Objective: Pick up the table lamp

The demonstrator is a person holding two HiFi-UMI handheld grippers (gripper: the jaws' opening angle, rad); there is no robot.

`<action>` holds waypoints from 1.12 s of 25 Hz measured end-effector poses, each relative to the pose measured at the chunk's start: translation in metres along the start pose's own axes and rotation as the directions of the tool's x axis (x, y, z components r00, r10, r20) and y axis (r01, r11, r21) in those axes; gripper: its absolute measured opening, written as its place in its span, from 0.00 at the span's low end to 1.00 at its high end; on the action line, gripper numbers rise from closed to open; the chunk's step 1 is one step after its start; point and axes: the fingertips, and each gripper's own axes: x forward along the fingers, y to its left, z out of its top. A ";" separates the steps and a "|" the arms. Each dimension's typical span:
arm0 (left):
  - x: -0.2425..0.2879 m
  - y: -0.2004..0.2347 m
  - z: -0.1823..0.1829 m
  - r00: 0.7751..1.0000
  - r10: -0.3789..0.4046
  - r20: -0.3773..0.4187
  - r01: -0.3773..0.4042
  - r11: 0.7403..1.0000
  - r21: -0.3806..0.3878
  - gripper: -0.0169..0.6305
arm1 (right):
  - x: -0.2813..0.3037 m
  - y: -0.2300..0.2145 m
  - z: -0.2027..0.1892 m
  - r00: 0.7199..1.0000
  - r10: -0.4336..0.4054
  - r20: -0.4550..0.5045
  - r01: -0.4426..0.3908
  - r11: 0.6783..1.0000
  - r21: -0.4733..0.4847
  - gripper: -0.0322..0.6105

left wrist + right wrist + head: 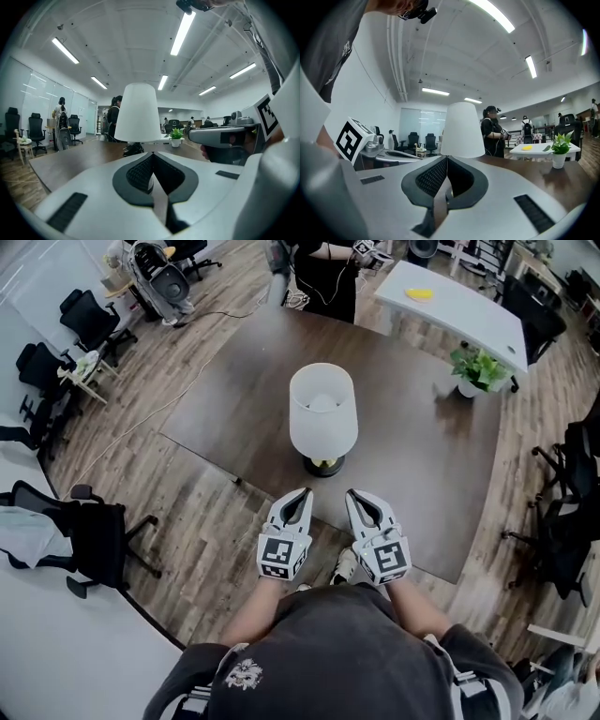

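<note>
The table lamp [323, 416] stands upright near the front of a dark brown table [234, 390]; it has a white shade and a dark round base with a gold ring. Both grippers hover side by side just short of the table's near edge, pointing at the lamp and apart from it. My left gripper [302, 493] is shut and empty. My right gripper [354, 494] is shut and empty too. The lamp [138, 114] rises straight ahead of the closed left gripper [152, 154], and the lamp [462, 130] also stands ahead of the closed right gripper [444, 158].
A small potted plant [478, 371] sits at the table's far right. A white table [459, 306] with a yellow object stands behind. A person [323, 268] stands at the table's far side. Black office chairs [94, 535] sit to the left and right; a cable [141, 418] lies on the floor.
</note>
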 end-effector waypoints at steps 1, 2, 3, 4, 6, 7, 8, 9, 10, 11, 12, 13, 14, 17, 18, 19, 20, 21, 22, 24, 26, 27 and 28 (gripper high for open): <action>0.005 0.001 -0.003 1.000 0.008 -0.009 -0.008 1.000 -0.002 0.04 | 0.002 -0.004 -0.003 1.000 0.008 -0.003 -0.008 1.000 0.003 0.09; 0.010 0.003 -0.006 1.000 0.020 -0.016 -0.020 1.000 -0.007 0.04 | 0.003 -0.008 -0.005 1.000 0.015 -0.002 -0.015 1.000 0.008 0.09; 0.014 0.005 -0.009 0.999 0.036 -0.018 -0.036 0.999 -0.013 0.04 | 0.005 -0.011 -0.007 1.000 0.025 0.001 -0.025 1.000 0.013 0.09; 0.018 0.007 -0.010 0.998 0.053 -0.017 -0.053 0.998 -0.019 0.04 | 0.007 -0.014 -0.008 0.999 0.036 0.005 -0.036 0.999 0.014 0.09; 0.027 0.011 -0.014 0.997 0.078 -0.016 -0.078 0.997 -0.024 0.04 | 0.011 -0.020 -0.013 0.998 0.056 0.007 -0.056 0.998 0.013 0.09; 0.031 0.011 -0.016 0.996 0.085 -0.020 -0.086 0.996 -0.024 0.04 | 0.013 -0.023 -0.015 0.998 0.061 0.003 -0.061 0.998 0.015 0.09; 0.035 0.012 -0.019 0.996 0.091 -0.024 -0.091 0.996 -0.024 0.04 | 0.015 -0.025 -0.017 0.998 0.064 -0.001 -0.064 0.998 0.018 0.09; 0.038 0.012 -0.022 0.995 0.095 -0.030 -0.096 0.995 -0.026 0.04 | 0.016 -0.027 -0.019 0.998 0.067 -0.004 -0.067 0.998 0.021 0.09; 0.042 0.014 -0.024 0.994 0.099 -0.035 -0.100 0.995 -0.027 0.04 | 0.019 -0.029 -0.020 0.997 0.072 -0.006 -0.072 0.997 0.023 0.09; 0.047 0.015 -0.027 0.994 0.102 -0.040 -0.103 0.994 -0.027 0.04 | 0.022 -0.031 -0.021 0.997 0.076 -0.008 -0.076 0.997 0.025 0.09; 0.052 0.017 -0.029 0.994 0.105 -0.045 -0.106 0.994 -0.025 0.04 | 0.025 -0.033 -0.022 0.997 0.078 -0.009 -0.078 0.997 0.027 0.09; 0.056 0.019 -0.030 0.993 0.106 -0.048 -0.107 0.994 -0.024 0.04 | 0.027 -0.035 -0.023 0.997 0.077 -0.010 -0.077 0.997 0.029 0.09; 0.060 0.021 -0.032 0.993 0.107 -0.050 -0.109 0.994 -0.024 0.04 | 0.030 -0.037 -0.024 0.997 0.073 -0.011 -0.073 0.997 0.031 0.09; 0.073 0.026 -0.041 0.993 0.101 -0.064 -0.103 0.994 -0.027 0.10 | 0.037 -0.044 -0.029 0.998 0.054 -0.025 -0.053 0.998 0.040 0.09; 0.077 0.028 -0.044 0.993 0.098 -0.069 -0.100 0.995 -0.027 0.11 | 0.040 -0.048 -0.032 0.998 0.048 -0.031 -0.047 0.998 0.042 0.09; 0.082 0.030 -0.046 0.993 0.097 -0.070 -0.099 0.995 -0.027 0.12 | 0.043 -0.051 -0.035 0.998 0.045 -0.037 -0.043 0.998 0.045 0.09; 0.087 0.032 -0.048 0.993 0.099 -0.070 -0.101 0.994 -0.029 0.14 | 0.046 -0.053 -0.038 0.998 0.044 -0.044 -0.042 0.998 0.047 0.09; 0.091 0.035 -0.051 0.993 0.099 -0.071 -0.102 0.994 -0.032 0.14 | 0.049 -0.055 -0.042 0.998 0.045 -0.051 -0.042 0.998 0.050 0.09; 0.096 0.037 -0.055 0.993 0.097 -0.074 -0.100 0.994 -0.036 0.17 | 0.052 -0.056 -0.046 0.997 0.046 -0.059 -0.043 0.998 0.052 0.09; 0.105 0.040 -0.060 0.993 0.086 -0.078 -0.089 0.995 -0.043 0.27 | 0.057 -0.057 -0.053 0.996 0.050 -0.072 -0.046 0.998 0.053 0.09; 0.114 0.044 -0.064 0.993 0.086 -0.079 -0.090 0.995 -0.050 0.32 | 0.063 -0.059 -0.056 0.995 0.058 -0.080 -0.054 0.997 0.050 0.09; 0.119 0.046 -0.067 0.993 0.086 -0.081 -0.090 0.995 -0.052 0.33 | 0.066 -0.060 -0.058 0.995 0.060 -0.084 -0.057 0.997 0.048 0.09; 0.124 0.046 -0.069 0.993 0.084 -0.083 -0.088 0.995 -0.049 0.35 | 0.068 -0.062 -0.060 0.994 0.060 -0.088 -0.056 0.997 0.049 0.09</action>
